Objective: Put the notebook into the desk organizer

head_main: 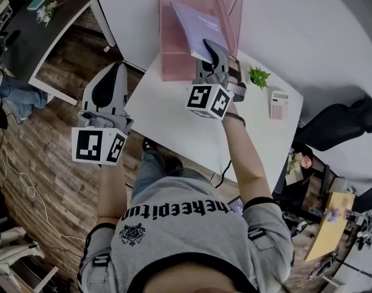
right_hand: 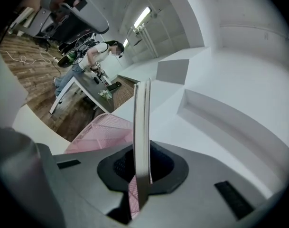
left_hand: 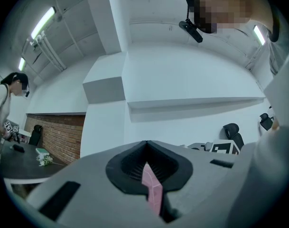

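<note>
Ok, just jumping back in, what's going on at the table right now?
A person is working with a hand-held gripper in each hand. The right gripper is clamped on the edge of a thin lavender notebook. It holds the notebook tilted at the open top of the pink mesh desk organizer on the white table, and has not yet released it. The left gripper hangs beside the table's edge, jaws together, holding nothing.

notebook corner hidden behind right gripper, calculator keys too small
</note>
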A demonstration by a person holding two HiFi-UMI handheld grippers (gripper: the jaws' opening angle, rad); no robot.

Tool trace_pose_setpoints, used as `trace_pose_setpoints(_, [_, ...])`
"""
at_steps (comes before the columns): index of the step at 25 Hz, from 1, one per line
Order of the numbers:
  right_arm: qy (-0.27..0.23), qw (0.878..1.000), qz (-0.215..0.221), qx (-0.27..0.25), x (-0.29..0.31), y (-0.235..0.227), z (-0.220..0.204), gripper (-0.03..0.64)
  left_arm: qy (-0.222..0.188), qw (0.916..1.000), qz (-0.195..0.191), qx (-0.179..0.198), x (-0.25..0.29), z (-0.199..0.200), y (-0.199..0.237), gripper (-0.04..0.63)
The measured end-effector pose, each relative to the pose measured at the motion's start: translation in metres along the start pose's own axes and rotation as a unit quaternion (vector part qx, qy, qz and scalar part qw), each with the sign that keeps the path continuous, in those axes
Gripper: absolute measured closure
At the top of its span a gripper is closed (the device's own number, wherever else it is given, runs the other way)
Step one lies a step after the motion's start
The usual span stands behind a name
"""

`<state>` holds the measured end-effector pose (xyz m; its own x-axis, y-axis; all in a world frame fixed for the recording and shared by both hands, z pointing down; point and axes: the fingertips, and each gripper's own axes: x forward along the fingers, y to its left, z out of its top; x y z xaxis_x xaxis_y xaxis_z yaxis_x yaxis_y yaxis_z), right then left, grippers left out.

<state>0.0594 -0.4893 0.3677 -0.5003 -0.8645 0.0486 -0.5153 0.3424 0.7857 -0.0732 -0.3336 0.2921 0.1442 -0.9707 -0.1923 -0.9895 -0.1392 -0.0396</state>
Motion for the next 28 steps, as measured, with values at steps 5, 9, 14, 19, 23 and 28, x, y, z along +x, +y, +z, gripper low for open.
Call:
trace_pose_setpoints(5, [0.028, 0.999, 0.015, -0.01, 0.027, 0.004, -0.005, 0.584, 0.0, 1.0, -0.009, -0.001, 0.016, -0.002, 0.017, 0.592])
trace_pose_setpoints(9, [0.044, 0.999, 0.021, -0.019, 0.047, 0.005, -0.008, 0.584, -0.001, 0.9999, -0.017, -0.004, 0.03, -0.004, 0.032, 0.592])
trace_pose_setpoints(14, [0.064, 0.997, 0.03, -0.023, 0.073, 0.004, -0.011, 0.584, 0.0, 0.9995, -0.03, -0.007, 0.05, -0.008, 0.047, 0.592])
trace_pose_setpoints(19, [0.08, 0.995, 0.047, -0.028, 0.095, 0.008, -0.01, 0.584, 0.0, 0.9992, -0.039, -0.009, 0.065, -0.011, 0.063, 0.592])
trace_pose_setpoints(23, [0.095, 0.993, 0.069, -0.034, 0.112, 0.013, -0.012, 0.584, 0.001, 0.9989, -0.045, -0.013, 0.078, -0.016, 0.075, 0.592])
trace_pose_setpoints(28, [0.111, 0.987, 0.103, -0.051, 0.13, 0.021, -0.014, 0.584, 0.002, 0.9983, -0.056, -0.018, 0.091, -0.022, 0.086, 0.592])
